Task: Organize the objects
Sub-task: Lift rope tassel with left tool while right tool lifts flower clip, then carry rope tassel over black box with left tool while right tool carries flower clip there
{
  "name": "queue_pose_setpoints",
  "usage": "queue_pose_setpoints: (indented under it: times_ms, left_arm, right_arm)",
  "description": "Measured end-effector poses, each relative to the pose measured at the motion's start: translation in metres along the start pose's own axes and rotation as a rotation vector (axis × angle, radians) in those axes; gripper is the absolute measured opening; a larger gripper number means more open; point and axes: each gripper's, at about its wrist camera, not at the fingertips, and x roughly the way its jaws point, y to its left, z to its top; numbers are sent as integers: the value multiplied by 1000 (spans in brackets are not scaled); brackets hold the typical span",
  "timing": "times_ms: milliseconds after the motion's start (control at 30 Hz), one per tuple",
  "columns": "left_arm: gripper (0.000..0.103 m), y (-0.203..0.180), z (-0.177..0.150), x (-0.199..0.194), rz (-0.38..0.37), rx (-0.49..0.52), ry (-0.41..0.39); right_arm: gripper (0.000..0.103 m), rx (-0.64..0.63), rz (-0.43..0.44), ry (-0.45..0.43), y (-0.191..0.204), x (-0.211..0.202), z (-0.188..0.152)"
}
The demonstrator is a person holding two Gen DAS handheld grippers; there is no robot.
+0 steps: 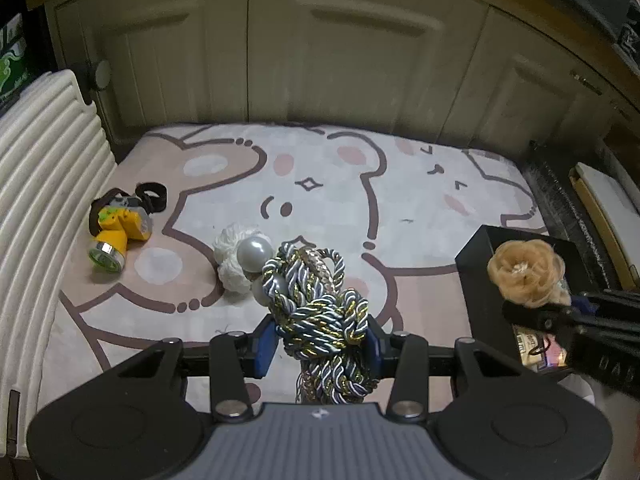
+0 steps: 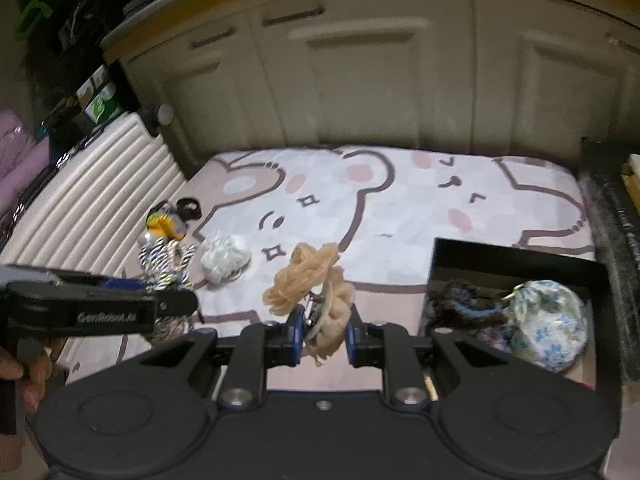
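My left gripper [image 1: 322,340] is shut on a twisted blue, white and gold rope bundle [image 1: 320,304] with grey pearl beads, held above the bear-print mat [image 1: 400,184]. It also shows at the left of the right wrist view [image 2: 168,272]. My right gripper [image 2: 322,340] is shut on a beige flower hair clip [image 2: 308,280], left of the black box [image 2: 440,264]. In the left wrist view the clip [image 1: 524,272] hangs over the box [image 1: 476,256]. A white fluffy hair tie [image 1: 230,258] lies on the mat.
A yellow headlamp [image 1: 120,228] with a black strap lies at the mat's left. The box holds a blue floral fabric piece [image 2: 548,320] and dark hair items [image 2: 460,304]. A ribbed white case [image 1: 44,184] stands left. Cream cabinet doors [image 1: 320,60] stand behind.
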Motion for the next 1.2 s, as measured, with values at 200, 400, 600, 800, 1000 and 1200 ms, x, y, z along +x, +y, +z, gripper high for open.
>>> queue_pose_setpoints:
  times_ms: [200,400,600,800,1000,1200]
  left_arm:
    - [45,-7,1,-11,9,38,-25]
    - [45,-10,1,-14,6,55,-37]
    - [45,-12,2,-13,1,64,-44]
    - [45,-19,4,-10,-20,66,-54]
    - [45,-42,9,0,-53,87,-45]
    - [45,-78,14,10,-101,123,-37]
  right_arm:
    - [21,46,-17,-41,-5,-15,4]
    - [21,55,-21,-54,-5,-18,5]
    - [21,76,-18,-67,-11,-21,6]
    - [21,103,-31,-78,-27,-25,6]
    - [21,111,-71,-78,-52,-32,0]
    - [21,143,-124,-76,-87,-43,-9]
